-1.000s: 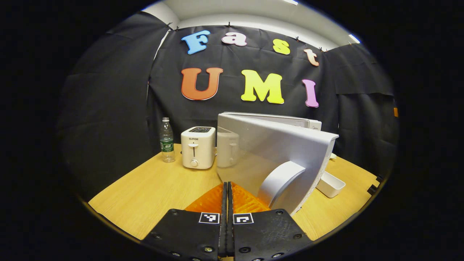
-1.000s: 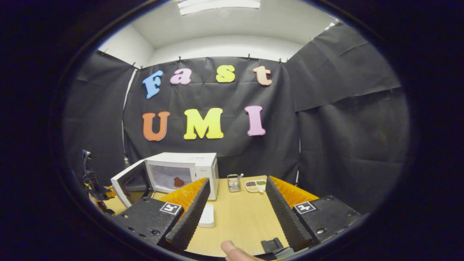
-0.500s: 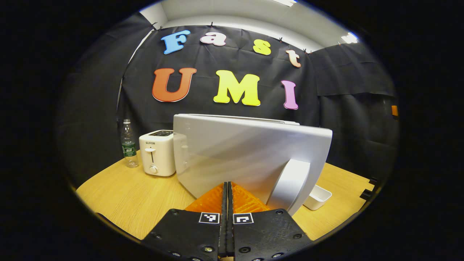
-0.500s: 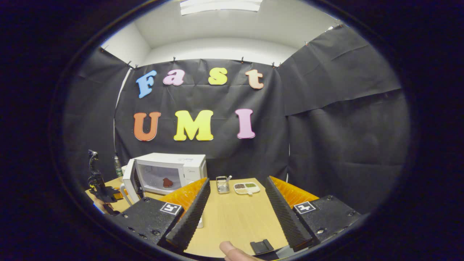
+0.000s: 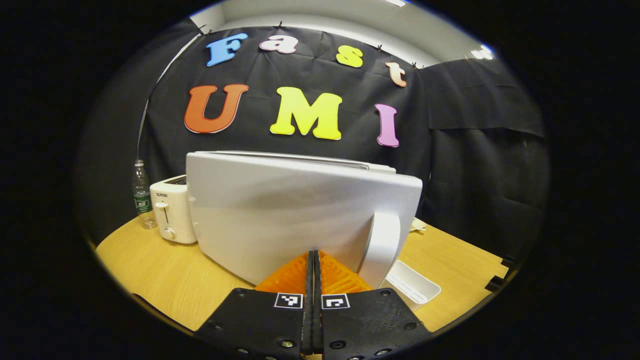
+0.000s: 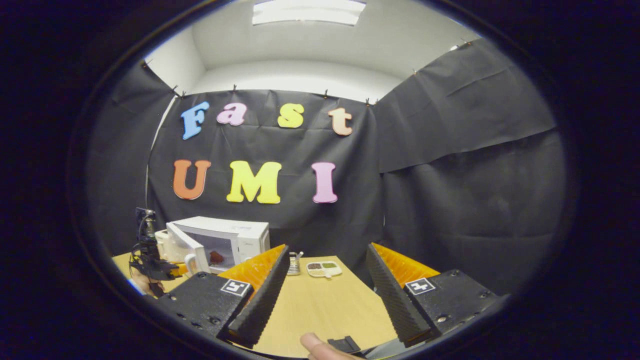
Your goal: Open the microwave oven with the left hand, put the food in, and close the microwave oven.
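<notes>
The white microwave (image 6: 235,235) stands at the back left of the wooden table (image 6: 320,310), its door (image 6: 182,243) partly ajar. A reddish piece of food (image 6: 216,257) lies inside. In the left gripper view the door's outer face (image 5: 290,215) looms close, its curved handle (image 5: 382,245) at the right. My left gripper (image 5: 313,254) is shut with nothing between its fingers, tips against the door's lower part. It also shows far off as the left gripper (image 6: 150,257). My right gripper (image 6: 325,262) is open and holds nothing, well back from the microwave.
A white toaster (image 5: 170,210) and a water bottle (image 5: 141,192) stand left of the microwave. A white tray (image 5: 412,285) lies below the door handle. A small metal rack (image 6: 295,261) and a divided dish (image 6: 323,268) sit right of the microwave. A thumb (image 6: 314,346) shows at the bottom.
The door has swung from wide open toward the microwave, with my shut left gripper following against it. The right gripper has drawn back and stays open.
</notes>
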### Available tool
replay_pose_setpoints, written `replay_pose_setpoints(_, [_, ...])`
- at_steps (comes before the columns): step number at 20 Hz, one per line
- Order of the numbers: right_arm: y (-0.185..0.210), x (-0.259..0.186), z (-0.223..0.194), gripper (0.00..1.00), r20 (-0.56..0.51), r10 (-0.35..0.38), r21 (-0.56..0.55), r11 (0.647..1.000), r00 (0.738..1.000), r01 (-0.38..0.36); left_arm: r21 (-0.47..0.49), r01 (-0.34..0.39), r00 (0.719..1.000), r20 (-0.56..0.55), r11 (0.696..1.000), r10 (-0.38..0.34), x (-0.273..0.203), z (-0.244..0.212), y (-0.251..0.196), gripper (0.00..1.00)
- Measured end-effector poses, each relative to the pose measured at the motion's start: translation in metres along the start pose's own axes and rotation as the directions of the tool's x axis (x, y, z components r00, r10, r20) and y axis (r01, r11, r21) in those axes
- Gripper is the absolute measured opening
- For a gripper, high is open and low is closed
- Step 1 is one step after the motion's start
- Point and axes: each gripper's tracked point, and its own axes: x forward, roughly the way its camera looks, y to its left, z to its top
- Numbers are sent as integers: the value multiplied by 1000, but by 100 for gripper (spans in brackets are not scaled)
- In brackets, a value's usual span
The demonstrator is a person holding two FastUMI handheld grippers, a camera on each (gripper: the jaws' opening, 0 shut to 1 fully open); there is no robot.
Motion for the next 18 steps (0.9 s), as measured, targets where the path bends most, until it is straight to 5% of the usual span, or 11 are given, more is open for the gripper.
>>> replay_pose_setpoints(8, [-21, 13, -4, 97, 25, -7, -5, 1000, 1000, 7, 38, -40, 999, -5, 998, 40, 66, 10, -23, 0])
replay_pose_setpoints(9, [-23, 16, -7, 97, 18, -2, 0, 1000, 1000, 2, 30, -43, 999, 5, 999, 43, 72, 13, -24, 12])
replay_pose_setpoints(10, [-25, 20, -10, 98, 15, 3, 3, 1000, 1000, -3, 21, -40, 999, 24, 999, 39, 78, 18, -27, 12])
replay_pose_setpoints(11, [-28, 24, -12, 98, 11, 4, 4, 1000, 1000, -4, 12, -38, 998, 41, 999, 37, 84, 24, -29, 0])
replay_pose_setpoints(18, [-39, 42, -32, 97, -13, 37, 69, 997, 999, -36, -2, -80, 995, 59, 997, 80, 132, 40, -28, 0])
